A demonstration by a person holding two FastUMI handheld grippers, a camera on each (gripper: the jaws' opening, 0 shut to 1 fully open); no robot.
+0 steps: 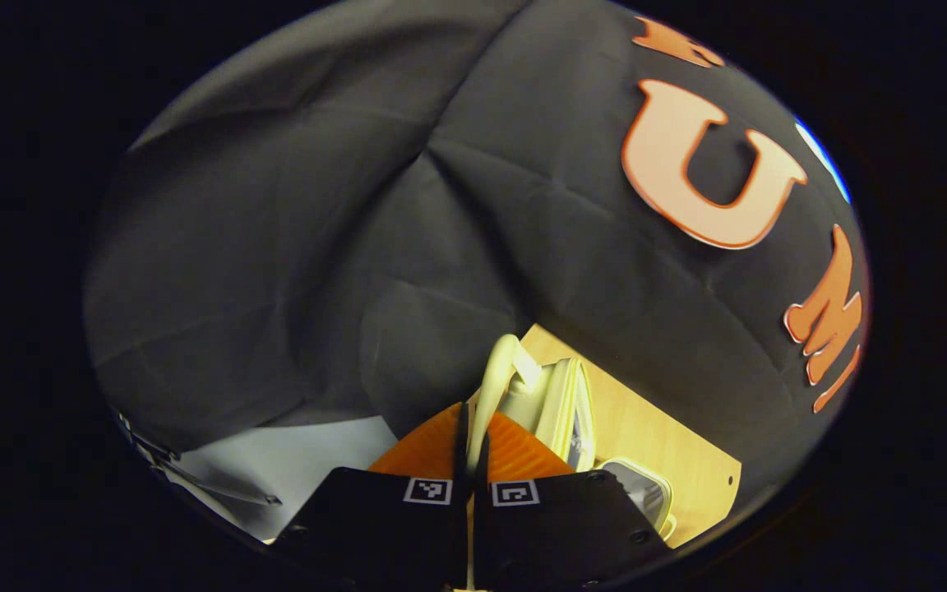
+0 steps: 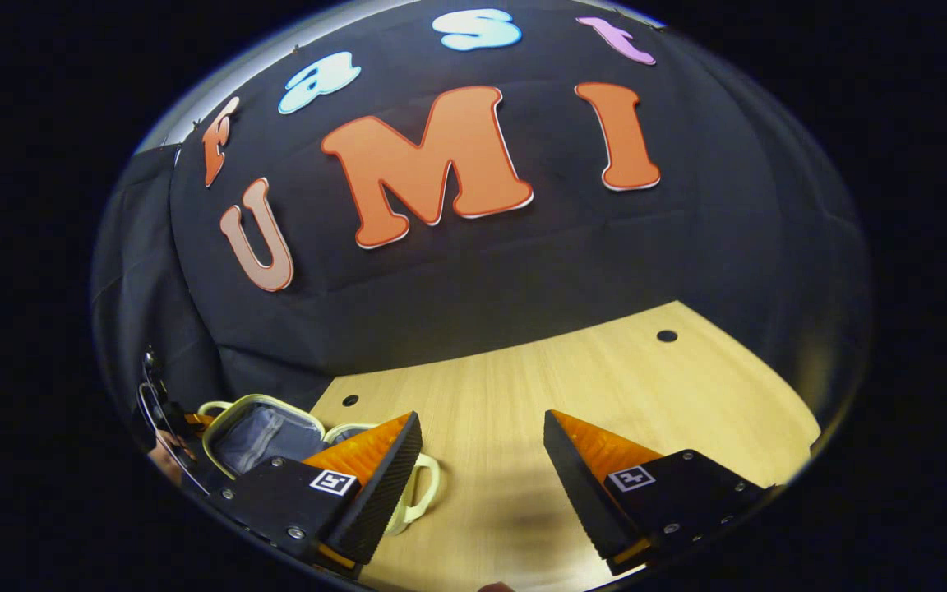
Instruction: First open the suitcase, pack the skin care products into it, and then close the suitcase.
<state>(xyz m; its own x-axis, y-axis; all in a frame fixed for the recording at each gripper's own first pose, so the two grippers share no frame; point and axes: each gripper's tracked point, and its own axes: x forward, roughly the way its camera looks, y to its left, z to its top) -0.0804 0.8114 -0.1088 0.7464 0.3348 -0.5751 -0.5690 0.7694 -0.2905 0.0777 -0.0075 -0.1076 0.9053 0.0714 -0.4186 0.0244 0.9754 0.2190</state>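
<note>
In the left gripper view, the left gripper (image 1: pixel 471 460) was seen with its jaws drawn narrow, both fingers pressed on a pale cream handle (image 1: pixel 491 378) that rose in a curved strap from between them. The handle belonged to the suitcase (image 1: pixel 565 403), a small pale yellow-green case seen edge-on just beyond the fingers, its lid stood up and its seam turned toward the camera. A second part of the case, a rounded rim with a greyish inside (image 1: pixel 642 489), was seen lower right, lying on the light wooden table (image 1: pixel 662 436). The black cloth wall of the booth (image 1: pixel 317 247) was seen behind and above, and a pale surface with a thin dark cable (image 1: pixel 219 489) was seen at lower left.

In the right gripper view, the right gripper (image 2: pixel 482 477) was held low over the table (image 2: pixel 523 395) with its jaws wide apart and nothing between them. The suitcase (image 2: pixel 264 436) was seen at far left, lying open with its grey lining exposed, partly hidden behind the gripper's left finger (image 2: pixel 375 469); a cream loop handle (image 2: pixel 424 493) was seen just beside that finger. Small dark holes (image 2: pixel 667 335) were seen in the tabletop. Whether any skin care products lay in the case could not be told.
</note>
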